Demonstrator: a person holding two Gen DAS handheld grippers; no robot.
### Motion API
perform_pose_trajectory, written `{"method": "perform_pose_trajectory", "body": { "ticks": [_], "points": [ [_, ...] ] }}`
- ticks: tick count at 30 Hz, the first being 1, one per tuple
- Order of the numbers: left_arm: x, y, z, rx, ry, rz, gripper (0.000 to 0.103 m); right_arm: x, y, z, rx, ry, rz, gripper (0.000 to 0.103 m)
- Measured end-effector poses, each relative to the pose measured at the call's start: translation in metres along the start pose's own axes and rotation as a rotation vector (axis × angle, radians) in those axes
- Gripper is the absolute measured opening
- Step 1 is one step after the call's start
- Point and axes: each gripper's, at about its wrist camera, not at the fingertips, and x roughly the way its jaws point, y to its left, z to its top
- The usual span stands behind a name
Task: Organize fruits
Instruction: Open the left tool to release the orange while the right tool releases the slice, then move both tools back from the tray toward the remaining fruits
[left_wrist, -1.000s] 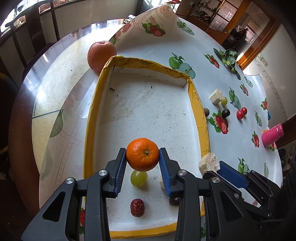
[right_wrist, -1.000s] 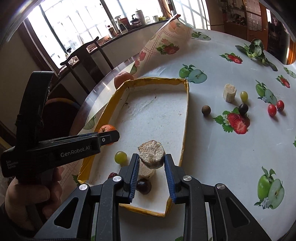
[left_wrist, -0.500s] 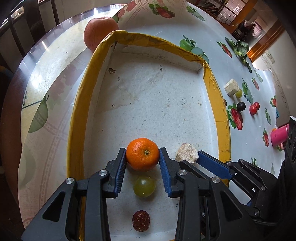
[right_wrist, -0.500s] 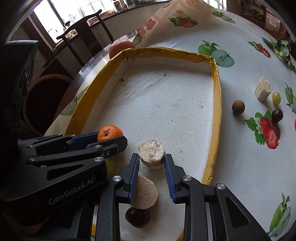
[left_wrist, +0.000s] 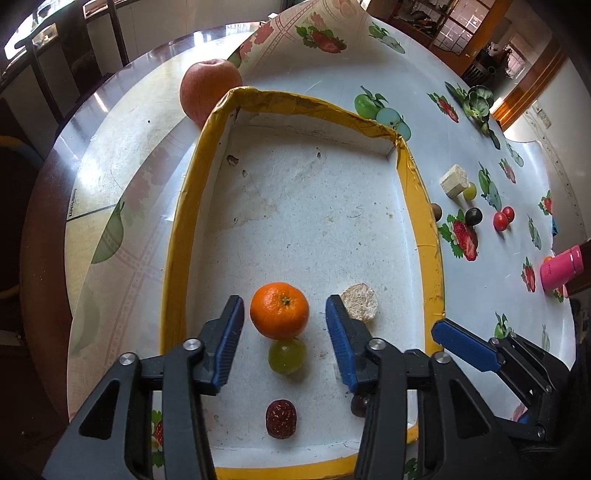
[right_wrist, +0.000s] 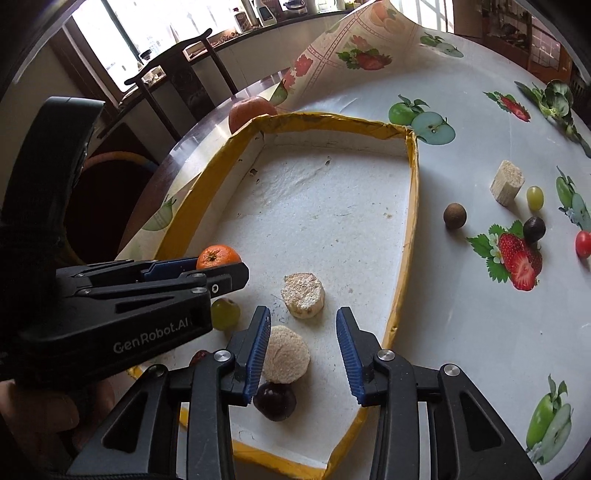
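The left tongs (left_wrist: 284, 325) have just been opening and stand apart from the orange (left_wrist: 279, 310), which lies free between them on the floor of the yellow-rimmed tray (left_wrist: 424, 236), touching a green grape (left_wrist: 287, 355). The right tongs (right_wrist: 302, 349) have also just been opening, and the corn piece (right_wrist: 303, 295) stands free on the tray floor just beyond them, with a second pale piece (right_wrist: 287, 359) beside the left pad. An apple (left_wrist: 208, 90) and more small fruits lie outside the tray on the bench (left_wrist: 424, 92).
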Motion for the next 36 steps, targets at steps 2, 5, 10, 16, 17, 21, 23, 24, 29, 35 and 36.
{"method": "perform_pose_trajectory", "body": {
  "ticks": [2, 5, 10, 16, 17, 21, 23, 24, 29, 35, 36],
  "points": [
    [-0.01, -0.004, 0.0, -0.002, -0.036, -0.006, 0.06, -0.018, -0.005, -0.007, 0.019, -0.025, 0.009, 0.039],
    [-0.021, -0.016, -0.001, 0.007, -0.057, -0.021, 0.06, -0.041, -0.016, -0.017, 0.038, -0.053, 0.004, 0.04],
    [-0.031, -0.045, -0.008, 0.041, -0.069, -0.035, 0.06, -0.071, -0.041, -0.034, 0.085, -0.071, -0.034, 0.04],
    [-0.043, -0.08, -0.019, 0.092, -0.08, -0.048, 0.06, -0.102, -0.074, -0.055, 0.141, -0.1, -0.069, 0.04],
    [-0.045, -0.085, -0.022, 0.098, -0.082, -0.05, 0.06, -0.107, -0.078, -0.058, 0.15, -0.105, -0.074, 0.04],
    [-0.052, -0.099, -0.028, 0.113, -0.088, -0.053, 0.06, -0.122, -0.096, -0.072, 0.183, -0.119, -0.091, 0.04],
    [-0.054, -0.104, -0.03, 0.118, -0.091, -0.049, 0.06, -0.127, -0.103, -0.078, 0.196, -0.123, -0.093, 0.041],
    [-0.055, -0.107, -0.032, 0.121, -0.092, -0.047, 0.06, -0.129, -0.107, -0.081, 0.199, -0.123, -0.096, 0.041],
    [-0.059, -0.115, -0.037, 0.124, -0.091, -0.042, 0.06, -0.137, -0.124, -0.094, 0.225, -0.128, -0.101, 0.041],
    [-0.058, -0.125, -0.042, 0.125, -0.086, -0.041, 0.06, -0.146, -0.143, -0.104, 0.253, -0.138, -0.114, 0.041],
    [-0.058, -0.127, -0.043, 0.127, -0.085, -0.042, 0.06, -0.148, -0.147, -0.105, 0.256, -0.139, -0.115, 0.041]
  ]
}}
